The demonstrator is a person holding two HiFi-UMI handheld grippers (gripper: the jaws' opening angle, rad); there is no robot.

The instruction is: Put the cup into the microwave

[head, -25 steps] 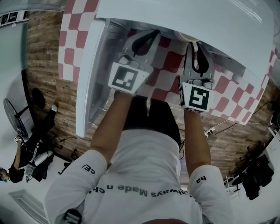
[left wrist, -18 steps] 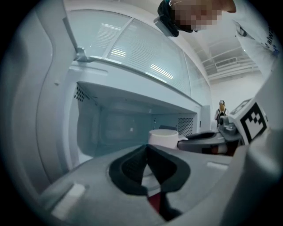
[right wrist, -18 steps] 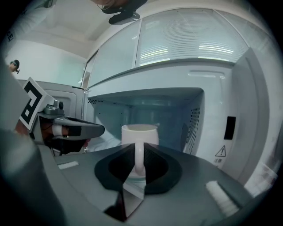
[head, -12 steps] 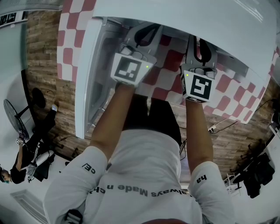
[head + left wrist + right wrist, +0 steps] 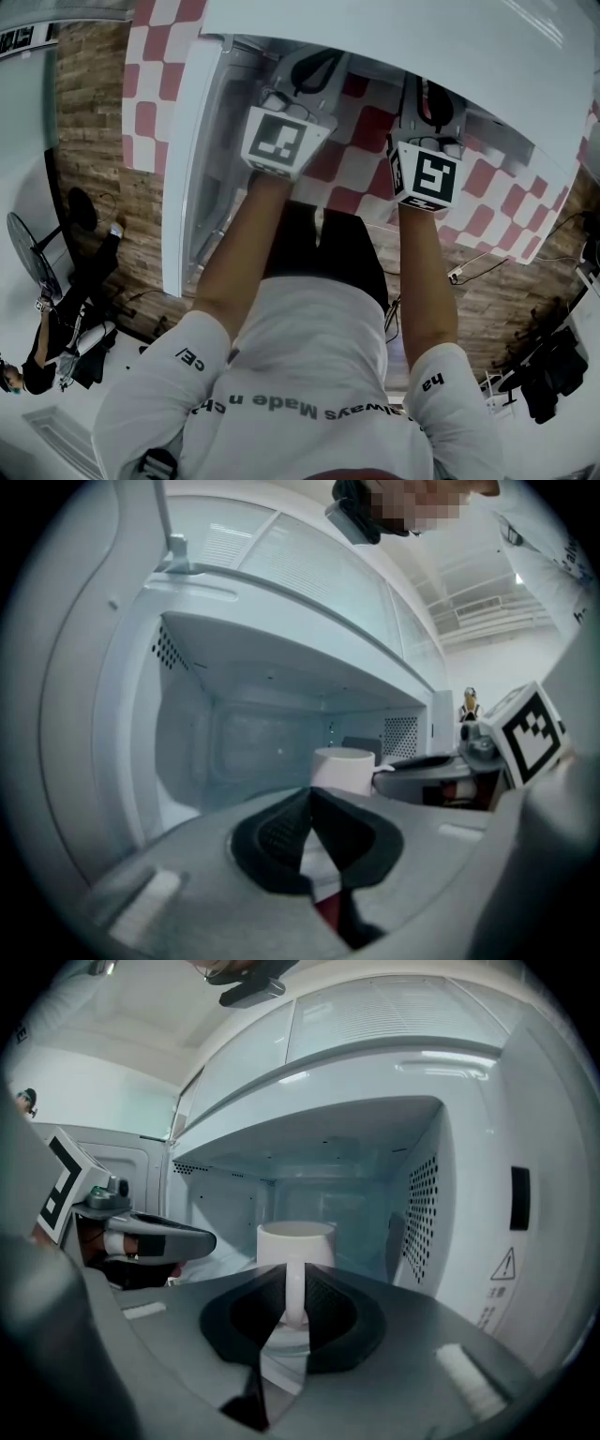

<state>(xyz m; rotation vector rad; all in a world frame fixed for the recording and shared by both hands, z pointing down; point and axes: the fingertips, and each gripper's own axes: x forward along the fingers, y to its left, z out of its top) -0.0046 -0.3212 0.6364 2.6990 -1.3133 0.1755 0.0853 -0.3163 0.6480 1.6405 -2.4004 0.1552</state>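
The microwave point(image 5: 424, 1206) stood open, with the white cup point(image 5: 295, 1239) at its cavity's mouth; what was in the cup could not be seen. The cup was plain and upright, and the right gripper point(image 5: 292, 1279) was clamped on its handle. At the cup's 9 o'clock, the left gripper point(image 5: 309, 792) had its jaws pressed together, holding nothing.

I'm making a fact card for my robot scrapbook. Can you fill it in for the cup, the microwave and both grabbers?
cup: white, held by its handle
cup's place: at the microwave's opening; cannot tell if it is set down
right gripper: shut on the cup's handle
left gripper: shut, nothing in it
microwave: white, open
door: swung out to the person's left
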